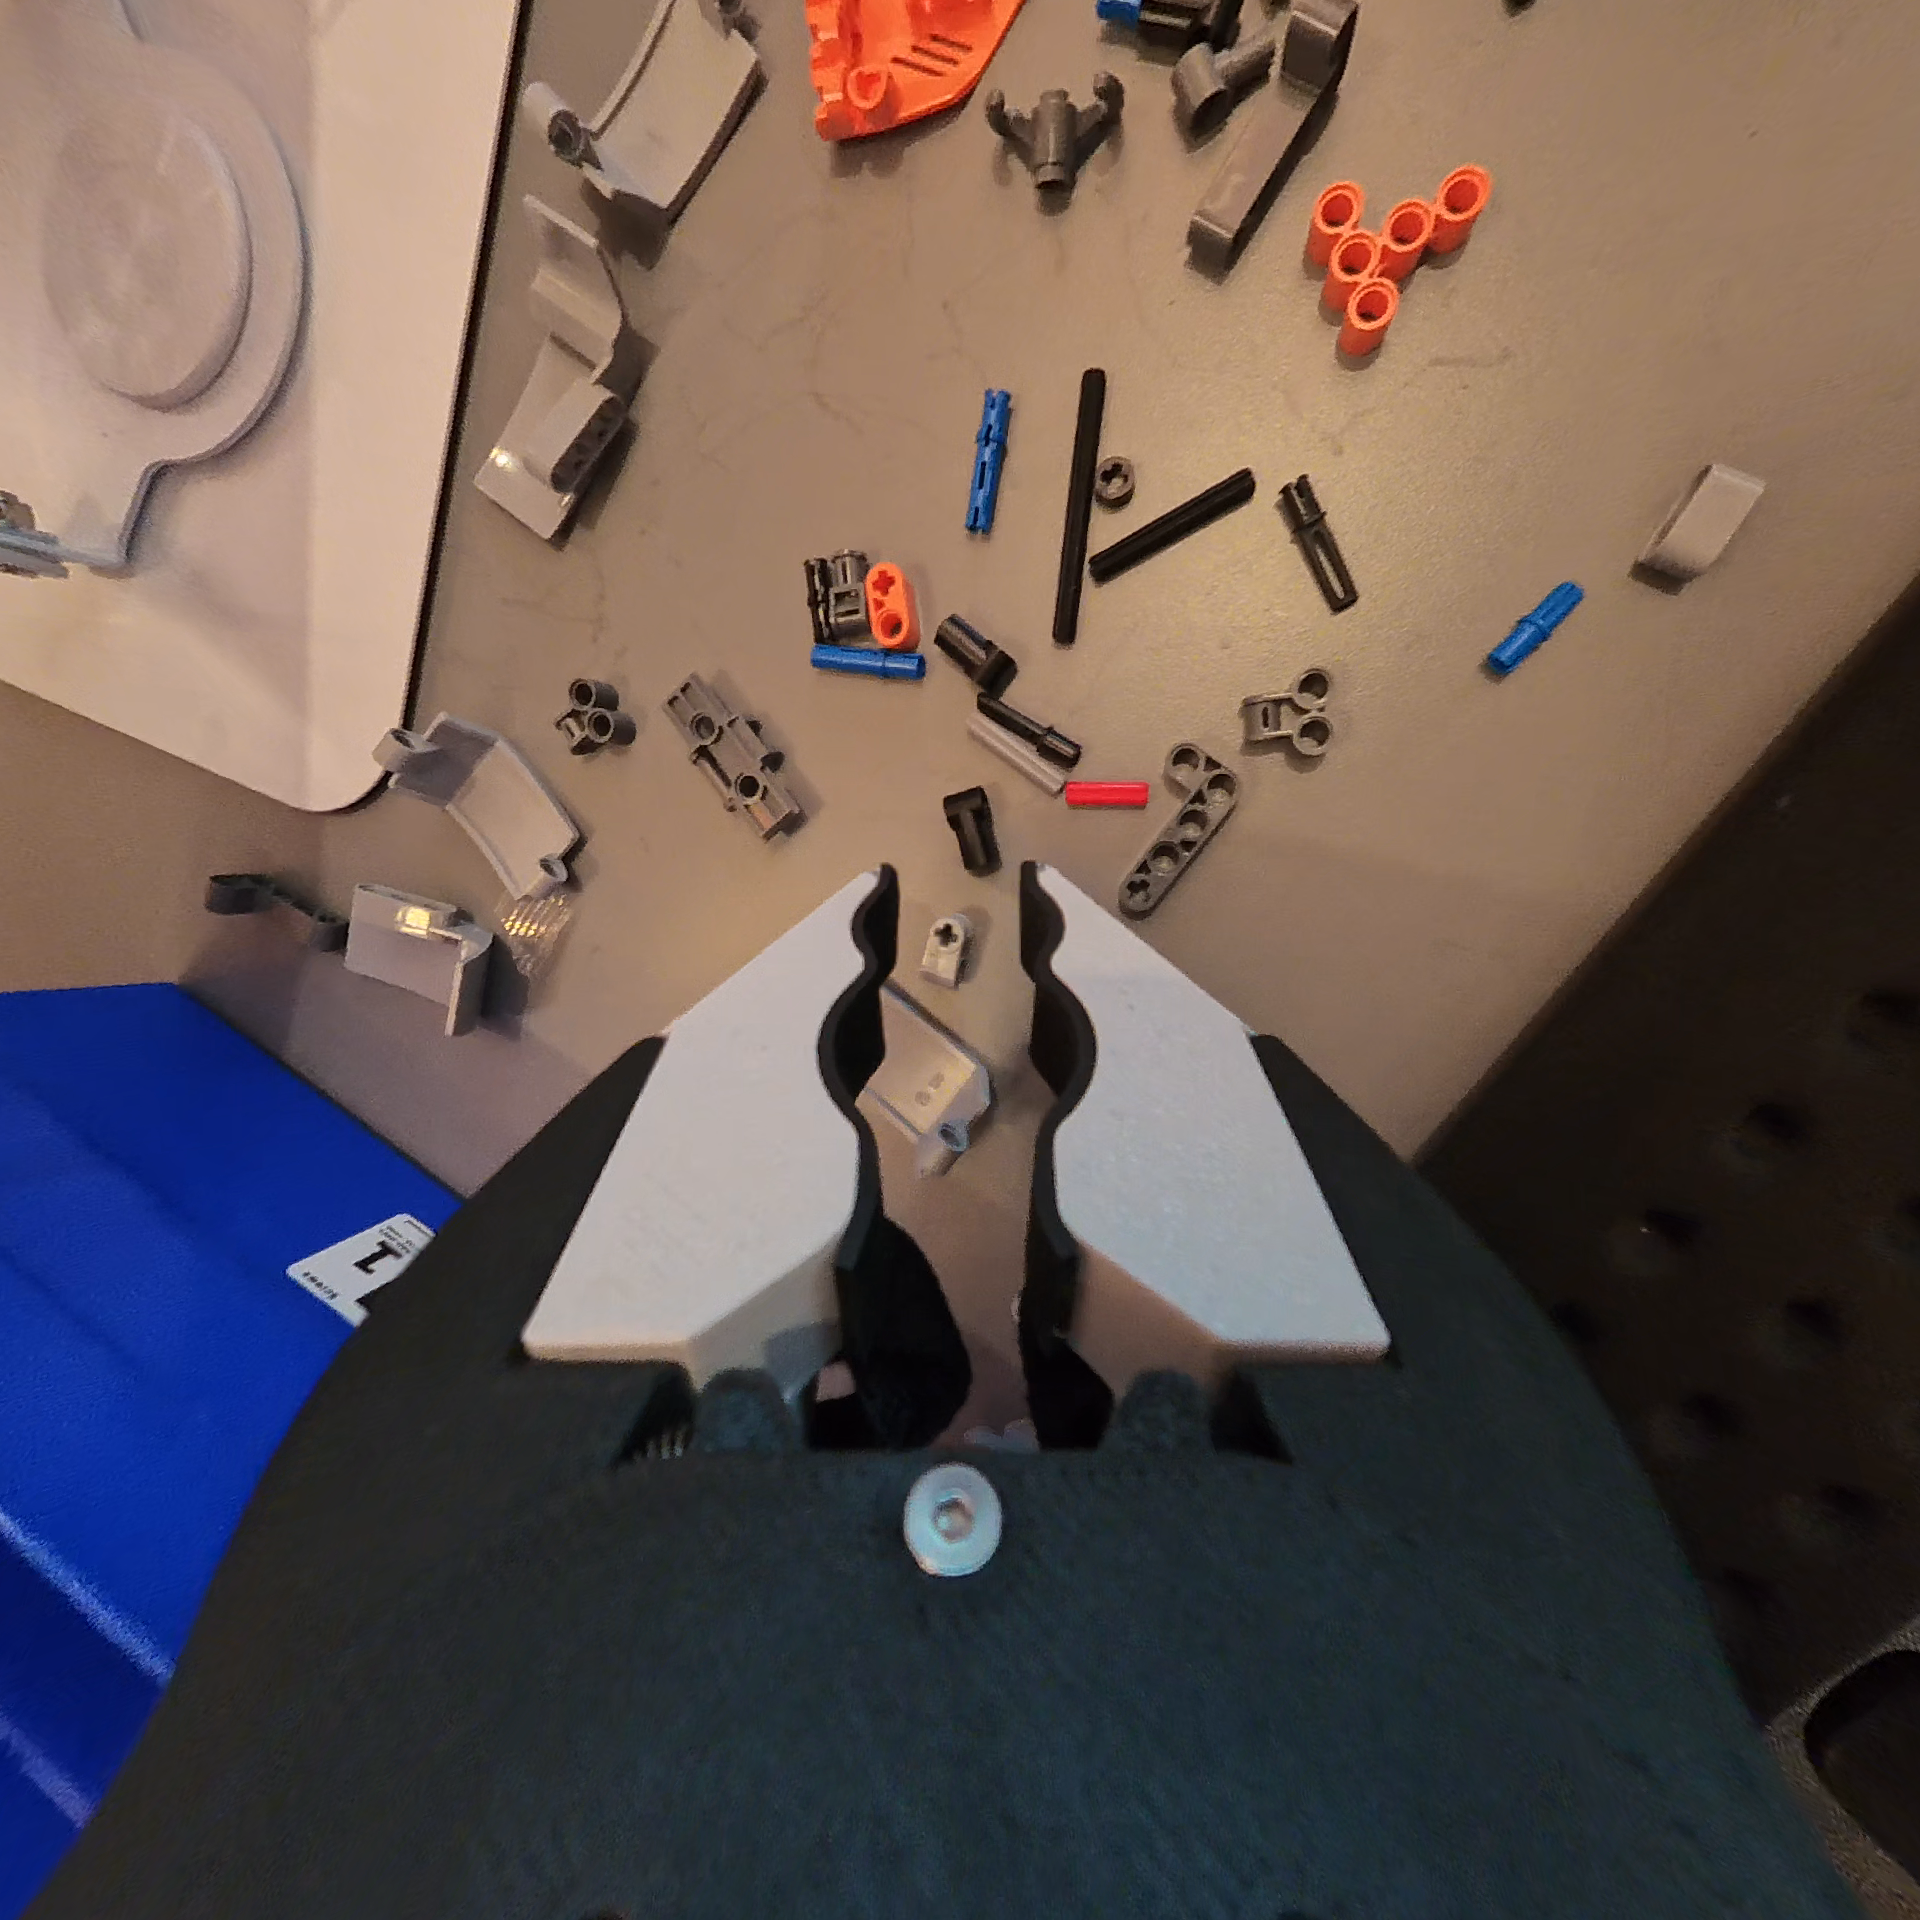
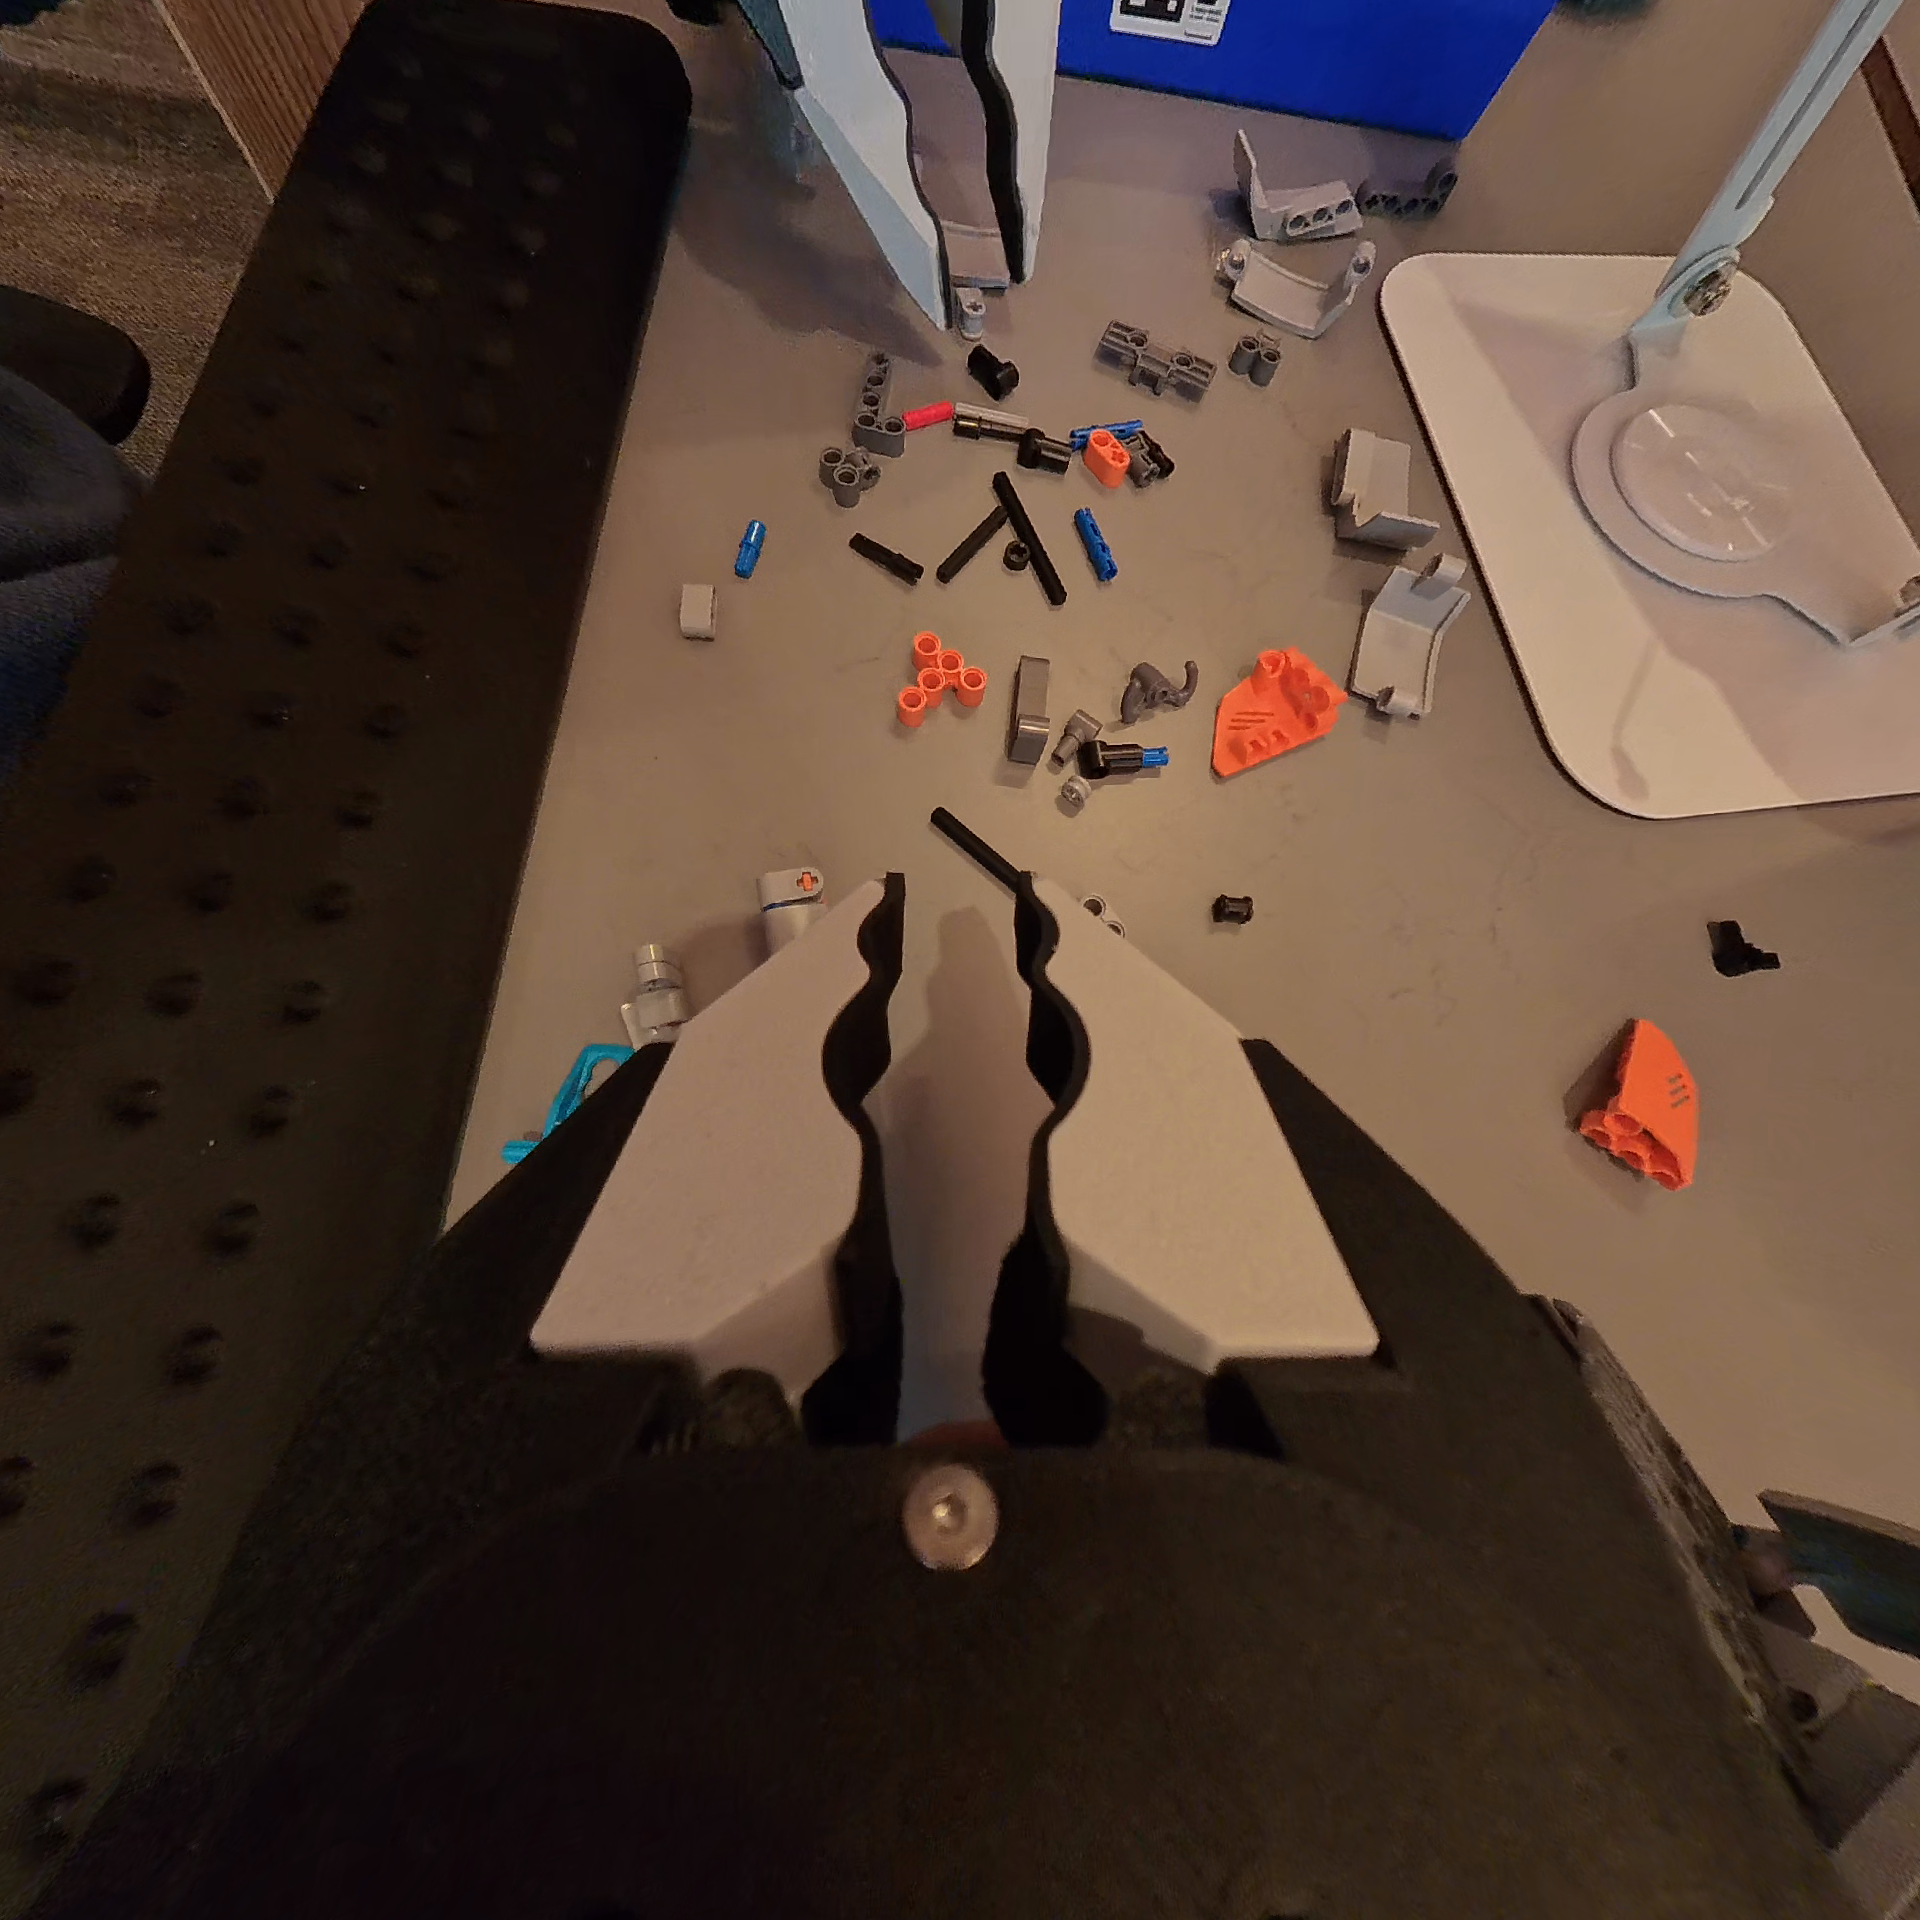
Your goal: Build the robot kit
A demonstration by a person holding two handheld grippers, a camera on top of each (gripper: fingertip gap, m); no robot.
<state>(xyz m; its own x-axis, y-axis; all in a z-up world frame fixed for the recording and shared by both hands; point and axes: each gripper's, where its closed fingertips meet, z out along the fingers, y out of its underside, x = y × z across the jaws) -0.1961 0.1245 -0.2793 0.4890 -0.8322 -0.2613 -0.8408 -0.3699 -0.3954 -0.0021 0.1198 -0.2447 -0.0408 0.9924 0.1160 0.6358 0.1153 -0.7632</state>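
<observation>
Low centre of the left wrist view: left gripper (image 1: 956,883) hangs over the counter (image 1: 1455,831), fingers spread and straddling a light grey panel (image 1: 925,1081), with a small grey connector (image 1: 948,948) in the gap just ahead of it; no pinch visible. Low centre of the right wrist view: right gripper (image 2: 961,894) has its fingers spread and empty, nearest part is a black axle (image 2: 971,847) angling in to the right-hand fingertip. The panel's left edge sits behind a finger pad, so contact is unclear, and the axle's near end is hidden too.
</observation>
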